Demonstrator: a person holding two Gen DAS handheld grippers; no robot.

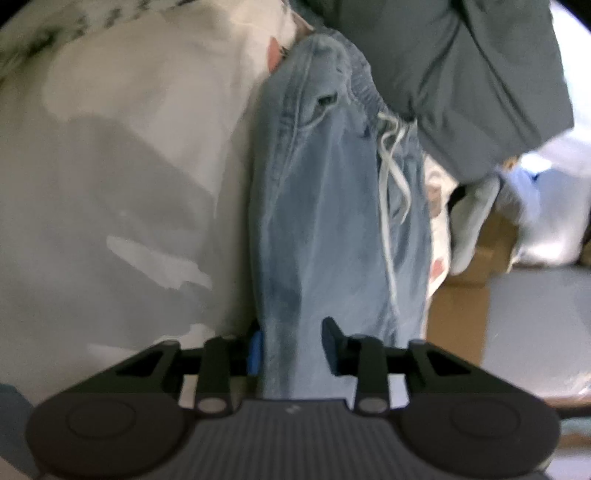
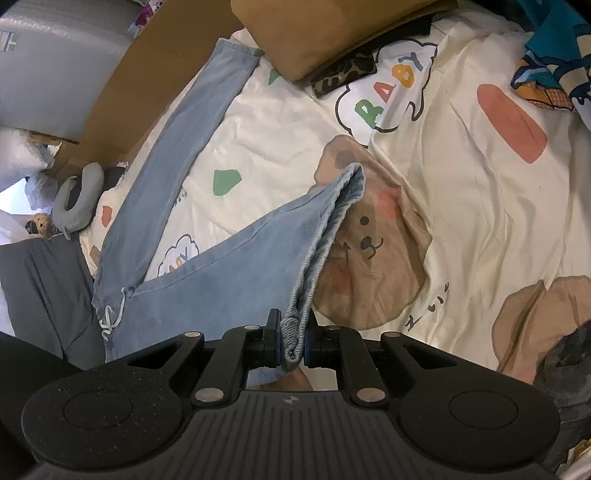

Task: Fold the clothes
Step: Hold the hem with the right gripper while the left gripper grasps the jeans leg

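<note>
Pinching jeans (image 2: 221, 266), right claw (image 2: 292, 341) angled downward.

Grippers I hold: two, my left gripper (image 1: 295, 347) and my right gripper (image 2: 291, 339).
Fingers on each: two.
Light blue drawstring trousers (image 2: 221, 266): one pair.
Trouser legs I can follow: two.
Drawstring (image 1: 391, 173): one, its ends hanging loose.
Cartoon bedsheet (image 2: 480, 206): one.
Bear faces printed on it: one whole, one part at my right edge.
"BABY" clouds: two.
Brown cushion (image 2: 325, 33): one.
Grey neck pillow (image 2: 79, 199): one.
Grey garment (image 1: 480, 74): one.
Cardboard boxes: cannot count them.
</note>
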